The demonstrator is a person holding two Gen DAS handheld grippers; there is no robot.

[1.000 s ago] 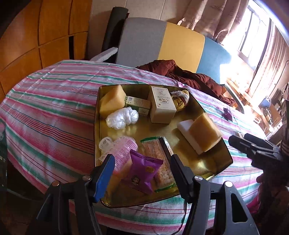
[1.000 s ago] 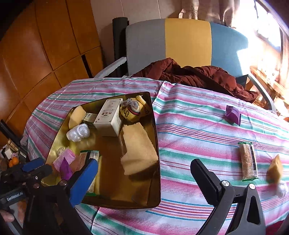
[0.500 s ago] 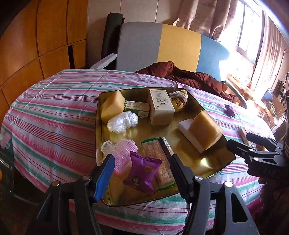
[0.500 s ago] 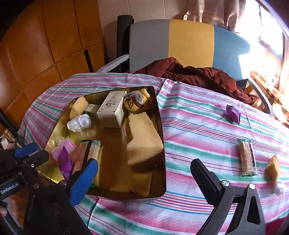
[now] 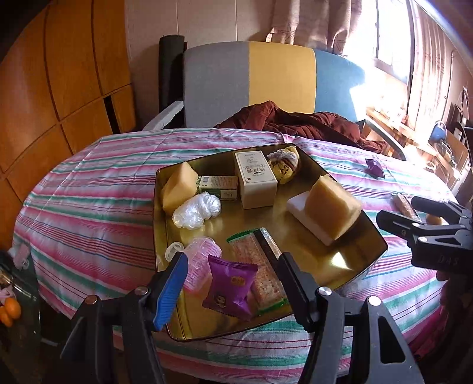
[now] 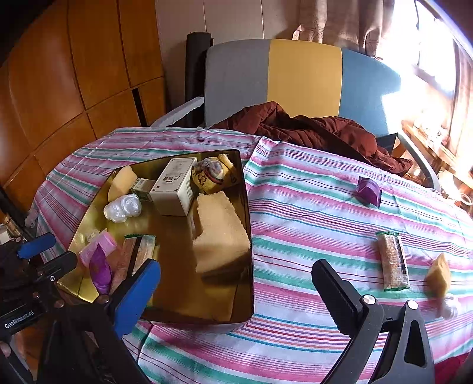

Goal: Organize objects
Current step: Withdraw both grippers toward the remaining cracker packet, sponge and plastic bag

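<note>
Both your grippers, left (image 5: 230, 283) and right (image 6: 233, 289), gape empty at the gold tray's (image 6: 248, 236) near rim. Right of it, open striped cloth (image 6: 310, 206) holds one purple packet (image 6: 368, 190), one cracker bar (image 6: 393, 260), one sponge (image 6: 440, 273).

**Inspector A:** Classification of premises?

**Inspector B:** Domestic living or dining room. A round counter (image 6: 310, 206) carries a striped pink, green and white cloth. Behind it stands an upholstered armchair (image 5: 278, 73) in grey, yellow and blue panels, with a maroon quilted jacket (image 6: 310, 130) lying on it.

**Inspector A:** Supporting evidence?

**Inspector B:** Wood-panelled cabinet doors (image 5: 59, 88) at left, patterned curtains (image 5: 310, 20) beside a sunlit window (image 5: 390, 32). A gold tray (image 5: 348, 260) holds snack packets, sponges and small boxes: household goods, not stock or equipment.
</note>
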